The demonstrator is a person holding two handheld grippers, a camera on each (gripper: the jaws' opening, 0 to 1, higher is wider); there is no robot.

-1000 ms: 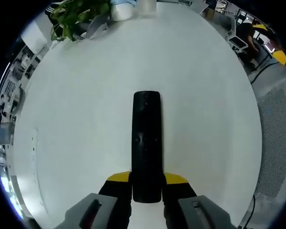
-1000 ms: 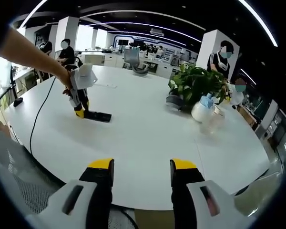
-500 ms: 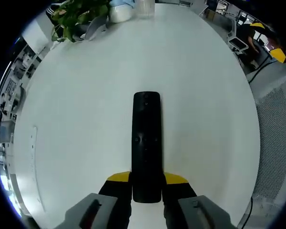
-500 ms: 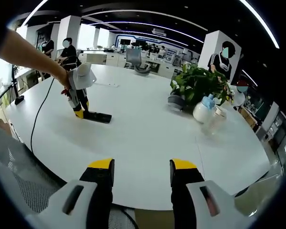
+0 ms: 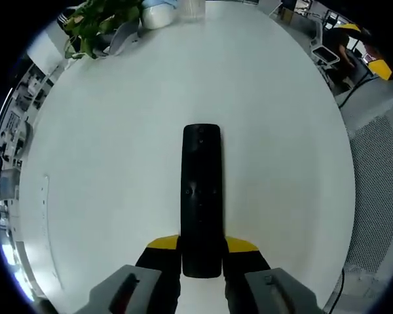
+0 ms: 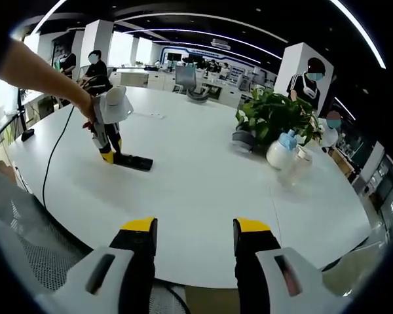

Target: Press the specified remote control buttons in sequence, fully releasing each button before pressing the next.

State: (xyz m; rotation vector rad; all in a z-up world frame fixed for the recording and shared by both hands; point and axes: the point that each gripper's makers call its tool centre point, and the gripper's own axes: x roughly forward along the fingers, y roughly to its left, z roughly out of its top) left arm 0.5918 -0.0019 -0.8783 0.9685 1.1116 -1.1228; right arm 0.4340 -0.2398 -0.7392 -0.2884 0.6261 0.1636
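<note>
- Remote control (image 5: 202, 196): black, lying flat on the white table (image 5: 118, 163), buttons up.
- Left gripper (image 5: 202, 252): jaws pinching the remote's near end, steadying it.
- Right gripper (image 6: 193, 235): jaws spread, empty, well apart from the remote.
- Step in hand: bracing; no button pressed yet.
- Next: the right gripper must approach, one jaw tip pressing the first button.

One remote (image 5: 201, 199) lies on one white tabletop (image 5: 105, 163). Two grippers show: the left gripper (image 5: 201, 252) and the right gripper (image 6: 193, 245), each with two yellow-tipped fingers (image 6: 141, 243). There is one potted plant (image 6: 270, 115), one white bottle (image 6: 279, 150) and one clear cup (image 6: 296, 166). One cable (image 6: 52, 163) crosses the tabletop.
</note>
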